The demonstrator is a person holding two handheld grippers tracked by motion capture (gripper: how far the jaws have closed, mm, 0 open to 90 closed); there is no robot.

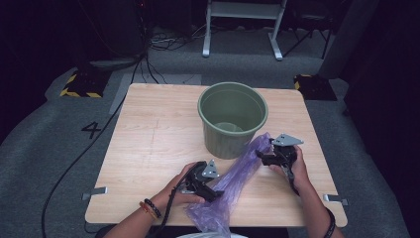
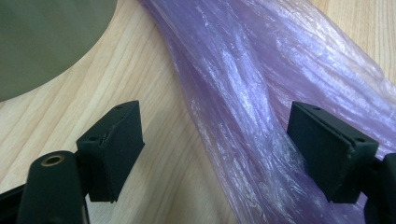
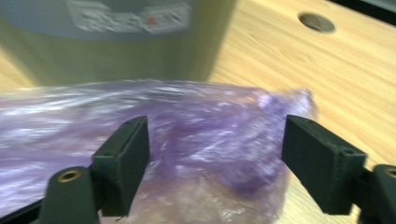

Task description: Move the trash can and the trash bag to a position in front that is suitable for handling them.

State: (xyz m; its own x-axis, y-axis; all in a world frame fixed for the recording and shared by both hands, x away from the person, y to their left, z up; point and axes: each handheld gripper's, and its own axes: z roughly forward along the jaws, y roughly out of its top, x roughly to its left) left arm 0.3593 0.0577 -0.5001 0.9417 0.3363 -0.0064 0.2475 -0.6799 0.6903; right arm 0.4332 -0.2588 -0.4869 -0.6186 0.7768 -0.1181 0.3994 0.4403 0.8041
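Note:
A long purple plastic bag (image 1: 236,181) lies bunched on the wooden table, running from the front edge up to the green bucket (image 1: 233,119). My left gripper (image 1: 212,192) is over the bag's lower part, open, with the film (image 2: 252,107) between its spread jaws. My right gripper (image 1: 262,154) is at the bag's upper end beside the bucket, also open, its jaws on either side of the crumpled purple end (image 3: 219,140). The bucket's wall (image 3: 116,37) rises just behind the bag. Nothing is clamped.
The light wooden table (image 1: 153,134) has bare room at the left and back. A round hole (image 3: 316,22) in the tabletop lies beyond the bag. Cables and a white stand (image 1: 242,25) are on the grey floor behind.

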